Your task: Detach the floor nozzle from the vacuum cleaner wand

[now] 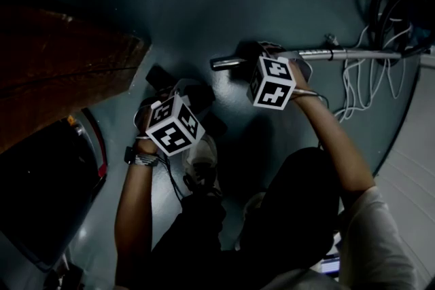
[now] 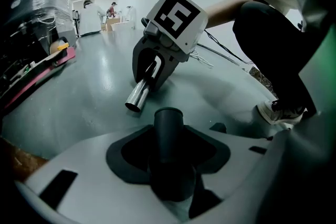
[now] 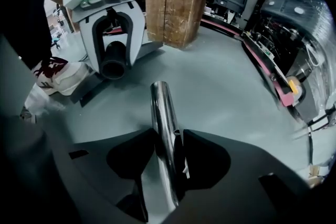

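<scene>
The floor nozzle and the wand are apart. My left gripper (image 2: pixel 169 136) is shut on the nozzle's dark round neck (image 2: pixel 168 120), which stands up between its jaws. In the head view the dark nozzle (image 1: pixel 163 78) lies on the floor under the left marker cube. The shiny metal wand (image 3: pixel 160 107) runs between the jaws of my right gripper (image 3: pixel 169 134). A thin gap shows at its right pad, so the jaws stand open around the wand. The wand's open end (image 1: pixel 228 63) points toward the nozzle, a short way from it.
A wooden block (image 1: pixel 61 71) stands at the left, with a dark machine (image 1: pixel 41 200) below it. White cables (image 1: pixel 360 88) and the black hose (image 1: pixel 391 7) lie at the wand's far end. The person's shoe (image 1: pixel 200 159) rests close behind the nozzle.
</scene>
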Tool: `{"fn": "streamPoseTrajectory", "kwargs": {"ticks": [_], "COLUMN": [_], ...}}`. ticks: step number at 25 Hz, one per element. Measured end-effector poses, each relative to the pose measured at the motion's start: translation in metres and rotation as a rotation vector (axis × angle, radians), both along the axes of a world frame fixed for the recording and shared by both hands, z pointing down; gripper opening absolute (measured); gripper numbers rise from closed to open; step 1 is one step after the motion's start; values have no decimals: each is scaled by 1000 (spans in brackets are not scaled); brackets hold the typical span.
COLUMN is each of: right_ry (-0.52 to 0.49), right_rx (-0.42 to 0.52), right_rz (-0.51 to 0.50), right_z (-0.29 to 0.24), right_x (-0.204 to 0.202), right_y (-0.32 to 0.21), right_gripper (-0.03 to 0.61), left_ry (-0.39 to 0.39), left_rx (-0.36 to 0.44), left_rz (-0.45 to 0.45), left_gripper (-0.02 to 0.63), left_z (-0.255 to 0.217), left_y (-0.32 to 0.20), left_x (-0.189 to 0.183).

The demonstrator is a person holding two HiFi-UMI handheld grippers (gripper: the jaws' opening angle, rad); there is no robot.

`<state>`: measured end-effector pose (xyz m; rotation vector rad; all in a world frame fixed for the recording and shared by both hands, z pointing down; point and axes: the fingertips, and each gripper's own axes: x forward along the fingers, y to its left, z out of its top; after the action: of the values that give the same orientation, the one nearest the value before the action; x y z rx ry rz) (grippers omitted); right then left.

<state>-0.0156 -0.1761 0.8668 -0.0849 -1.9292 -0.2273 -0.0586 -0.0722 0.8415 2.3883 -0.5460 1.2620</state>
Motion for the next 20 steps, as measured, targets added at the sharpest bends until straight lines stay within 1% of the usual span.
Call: {"fn": "streamPoseTrajectory", "kwargs": {"ticks": [3,14,20], "right_ry": [6,-7,-29], "right_rx": [6,-9,-57], "right_rz": [22,50,81], "right_z": [4,6,3], "right_x": [-1,-1,1], "right_y": [-6,-10,-7], "right_gripper": [186,192,198], "left_ry": [5,-8,-66], "left_rx": [-17,-46,-45], "left_rz": [3,-2,26], "left_gripper": [181,181,183], "left_z": [4,15,23], "left_y": [1,-1,-2], "left_x": [3,6,7]}}
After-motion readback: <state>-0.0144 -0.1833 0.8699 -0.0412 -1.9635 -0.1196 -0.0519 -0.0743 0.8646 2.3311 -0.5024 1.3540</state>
